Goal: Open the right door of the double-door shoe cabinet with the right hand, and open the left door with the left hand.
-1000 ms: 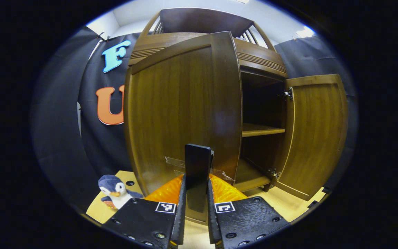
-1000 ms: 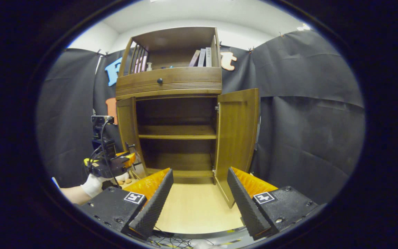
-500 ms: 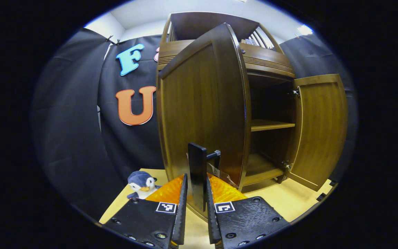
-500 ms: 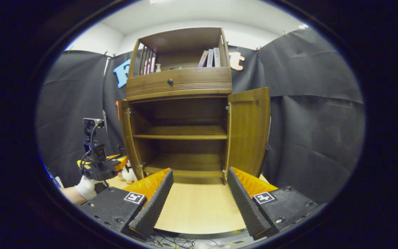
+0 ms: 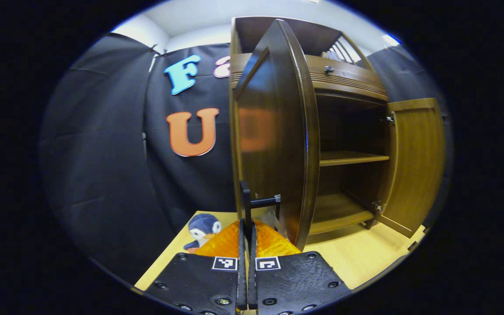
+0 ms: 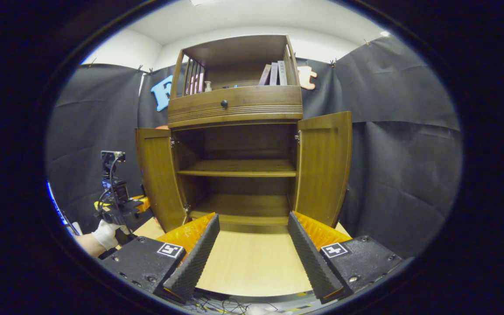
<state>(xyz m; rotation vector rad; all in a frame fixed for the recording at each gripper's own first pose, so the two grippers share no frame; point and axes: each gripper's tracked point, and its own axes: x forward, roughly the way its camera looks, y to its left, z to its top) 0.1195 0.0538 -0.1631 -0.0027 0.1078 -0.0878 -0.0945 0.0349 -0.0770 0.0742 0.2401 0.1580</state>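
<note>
The brown shoe cabinet (image 6: 234, 111) stands with both lower doors swung outward. In the left gripper view the left door (image 5: 274, 131) is almost edge-on, and my left gripper (image 5: 246, 232) is shut on its black handle (image 5: 246, 203). The right door (image 5: 418, 162) hangs wide open beyond it. From the right gripper view the left door (image 6: 158, 175) and the right door (image 6: 324, 166) flank two bare shelves. My right gripper (image 6: 252, 258) is open, back from the cabinet, holding nothing. The left gripper (image 6: 116, 210) sits by the left door, in a gloved hand (image 6: 103, 234).
A penguin plush (image 5: 203, 227) lies on the wooden floor (image 6: 252, 267) left of the cabinet. Books (image 6: 274, 74) stand on the top shelf above a drawer with a dark knob (image 6: 224, 103). Black cloth walls close in on both sides. Cables lie by the floor's near edge.
The left door has swung further out, from half open to wide open, with my left gripper carried along on its handle. The right gripper has stayed open.
</note>
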